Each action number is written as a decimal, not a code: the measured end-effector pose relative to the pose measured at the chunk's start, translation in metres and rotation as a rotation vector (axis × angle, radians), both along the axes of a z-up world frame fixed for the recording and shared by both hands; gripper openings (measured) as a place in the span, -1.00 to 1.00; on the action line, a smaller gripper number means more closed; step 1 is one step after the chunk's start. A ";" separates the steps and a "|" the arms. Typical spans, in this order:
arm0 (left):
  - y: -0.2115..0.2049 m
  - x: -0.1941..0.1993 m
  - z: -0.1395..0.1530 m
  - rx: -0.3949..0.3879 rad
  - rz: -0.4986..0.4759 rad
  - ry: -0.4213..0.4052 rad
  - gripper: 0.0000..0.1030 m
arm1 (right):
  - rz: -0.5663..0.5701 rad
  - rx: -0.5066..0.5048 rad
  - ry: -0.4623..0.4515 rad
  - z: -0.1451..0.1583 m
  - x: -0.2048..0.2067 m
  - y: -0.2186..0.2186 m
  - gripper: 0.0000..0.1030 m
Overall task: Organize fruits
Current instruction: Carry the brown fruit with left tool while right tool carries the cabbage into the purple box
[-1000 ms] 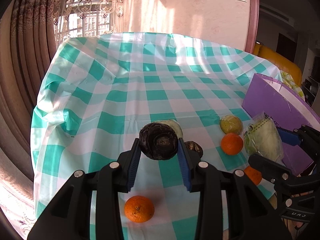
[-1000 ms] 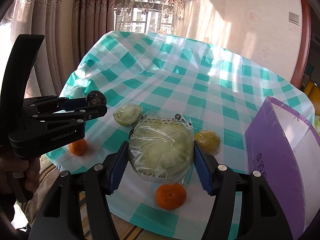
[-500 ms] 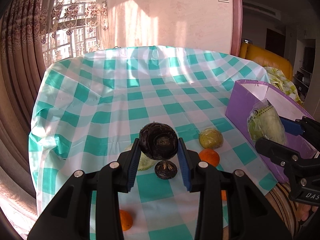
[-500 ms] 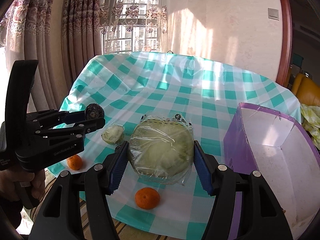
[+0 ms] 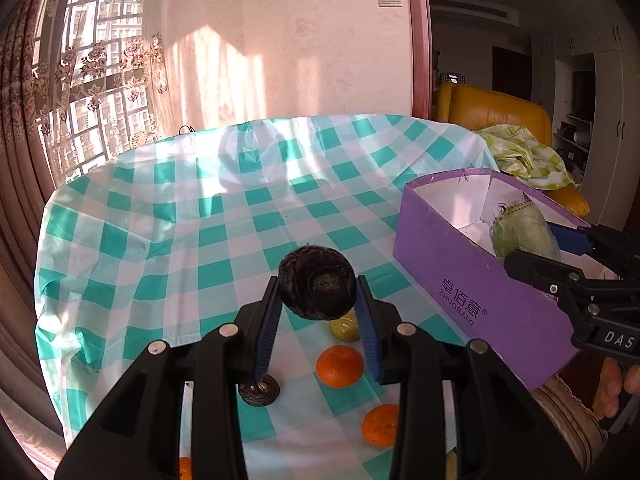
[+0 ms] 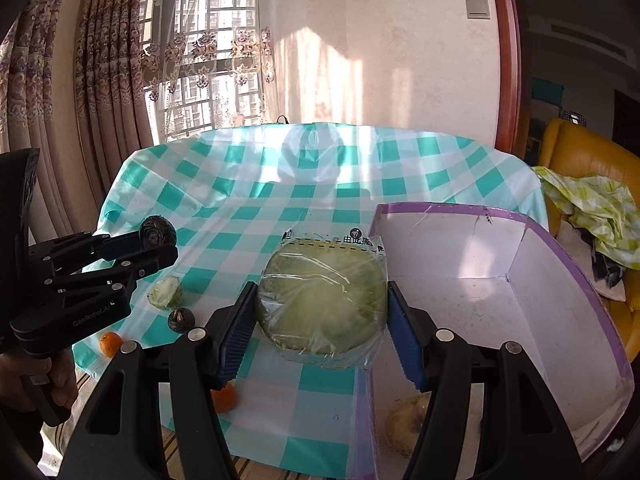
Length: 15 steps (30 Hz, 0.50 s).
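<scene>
My left gripper [image 5: 316,312] is shut on a dark, rough round fruit [image 5: 316,284] and holds it above the checked tablecloth. The right wrist view shows the same left gripper [image 6: 158,242] and fruit [image 6: 154,232] at the left. My right gripper [image 6: 322,320] is shut on a pale green head in a clear bag [image 6: 324,300]. It hangs at the left edge of the open purple box [image 6: 460,240]. In the left wrist view the bagged head [image 5: 520,232] and the right gripper [image 5: 560,248] are over the box [image 5: 460,280].
On the cloth lie two oranges [image 5: 340,366] [image 5: 380,424], a yellow-green fruit [image 5: 344,326], a small dark fruit [image 5: 258,390] and a wrapped green fruit [image 6: 165,294]. A pale fruit [image 6: 406,420] seems to lie inside the box. A yellow sofa [image 6: 592,152] stands behind.
Both grippers rose and swung right toward the purple box, each keeping its load. The bagged head went from above the loose fruits to the box's edge.
</scene>
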<state>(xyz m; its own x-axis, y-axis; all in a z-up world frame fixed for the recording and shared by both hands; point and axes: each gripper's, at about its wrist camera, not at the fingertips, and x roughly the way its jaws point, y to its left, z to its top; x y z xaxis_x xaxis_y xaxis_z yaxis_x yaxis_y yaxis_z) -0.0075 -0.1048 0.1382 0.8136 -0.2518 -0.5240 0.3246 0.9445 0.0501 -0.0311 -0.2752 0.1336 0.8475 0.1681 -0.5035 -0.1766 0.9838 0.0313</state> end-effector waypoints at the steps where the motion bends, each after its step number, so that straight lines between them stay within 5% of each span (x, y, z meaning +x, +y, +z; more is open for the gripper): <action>1: -0.006 0.001 0.001 0.003 -0.011 -0.002 -0.29 | -0.011 0.006 0.004 0.000 0.001 -0.006 0.19; 15: -0.081 0.007 0.011 0.043 -0.166 -0.014 -0.29 | -0.136 0.036 0.064 -0.011 0.008 -0.079 0.19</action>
<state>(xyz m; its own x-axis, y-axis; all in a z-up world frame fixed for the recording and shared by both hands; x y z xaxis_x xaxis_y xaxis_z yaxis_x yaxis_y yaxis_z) -0.0001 -0.1853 0.1488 0.7701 -0.3611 -0.5259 0.4753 0.8747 0.0953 -0.0234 -0.3545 0.1225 0.8301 0.0724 -0.5529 -0.0380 0.9966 0.0734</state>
